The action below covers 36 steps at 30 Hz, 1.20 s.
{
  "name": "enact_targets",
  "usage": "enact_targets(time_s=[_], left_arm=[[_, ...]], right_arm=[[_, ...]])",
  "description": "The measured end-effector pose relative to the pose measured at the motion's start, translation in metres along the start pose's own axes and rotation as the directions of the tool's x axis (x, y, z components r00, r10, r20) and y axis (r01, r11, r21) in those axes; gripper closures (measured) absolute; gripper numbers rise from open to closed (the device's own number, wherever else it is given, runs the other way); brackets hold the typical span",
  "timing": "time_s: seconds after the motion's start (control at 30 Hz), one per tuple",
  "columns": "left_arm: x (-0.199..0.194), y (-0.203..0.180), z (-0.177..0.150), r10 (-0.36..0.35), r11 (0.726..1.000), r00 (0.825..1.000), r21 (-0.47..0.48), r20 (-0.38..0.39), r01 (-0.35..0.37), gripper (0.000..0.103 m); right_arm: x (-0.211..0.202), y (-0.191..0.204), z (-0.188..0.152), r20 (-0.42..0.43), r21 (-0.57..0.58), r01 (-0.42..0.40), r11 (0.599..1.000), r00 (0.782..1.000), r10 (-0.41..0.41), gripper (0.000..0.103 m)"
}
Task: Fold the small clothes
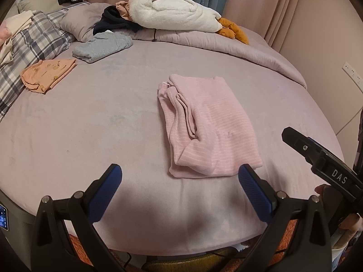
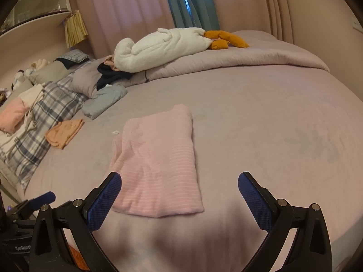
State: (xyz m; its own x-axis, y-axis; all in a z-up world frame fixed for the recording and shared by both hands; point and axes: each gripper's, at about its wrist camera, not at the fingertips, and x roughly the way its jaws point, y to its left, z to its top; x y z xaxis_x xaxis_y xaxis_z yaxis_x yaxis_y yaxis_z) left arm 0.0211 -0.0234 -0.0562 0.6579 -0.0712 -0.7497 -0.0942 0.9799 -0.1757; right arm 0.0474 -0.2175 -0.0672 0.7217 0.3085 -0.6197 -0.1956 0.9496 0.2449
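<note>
A pink striped garment [image 1: 208, 124] lies folded into a rough rectangle on the mauve bed [image 1: 102, 124]. It also shows in the right wrist view [image 2: 158, 158]. My left gripper [image 1: 180, 176] is open and empty, just short of the garment's near edge. My right gripper [image 2: 179, 181] is open and empty, its left finger beside the garment's near left corner. The right gripper's body also shows at the right edge of the left wrist view [image 1: 322, 156].
A folded grey garment [image 1: 102, 46], a folded orange garment [image 1: 47, 72] and a plaid pillow [image 1: 29, 45] lie at the left. A white plush toy [image 1: 177, 14], dark clothes [image 1: 115, 21] and a rolled duvet [image 1: 226, 43] lie at the back.
</note>
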Motion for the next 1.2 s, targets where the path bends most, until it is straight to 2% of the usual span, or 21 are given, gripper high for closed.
enact_targets(time_s=[1.2], left_arm=[[0.0005,-0.0061,-0.0014,-0.02,1.0,1.0,0.014,-0.017,0.021,0.0]], right_arm=[[0.0017,0.003,0.0006,-0.001,-0.002,0.007,1.0,1.0,-0.007,0.001]])
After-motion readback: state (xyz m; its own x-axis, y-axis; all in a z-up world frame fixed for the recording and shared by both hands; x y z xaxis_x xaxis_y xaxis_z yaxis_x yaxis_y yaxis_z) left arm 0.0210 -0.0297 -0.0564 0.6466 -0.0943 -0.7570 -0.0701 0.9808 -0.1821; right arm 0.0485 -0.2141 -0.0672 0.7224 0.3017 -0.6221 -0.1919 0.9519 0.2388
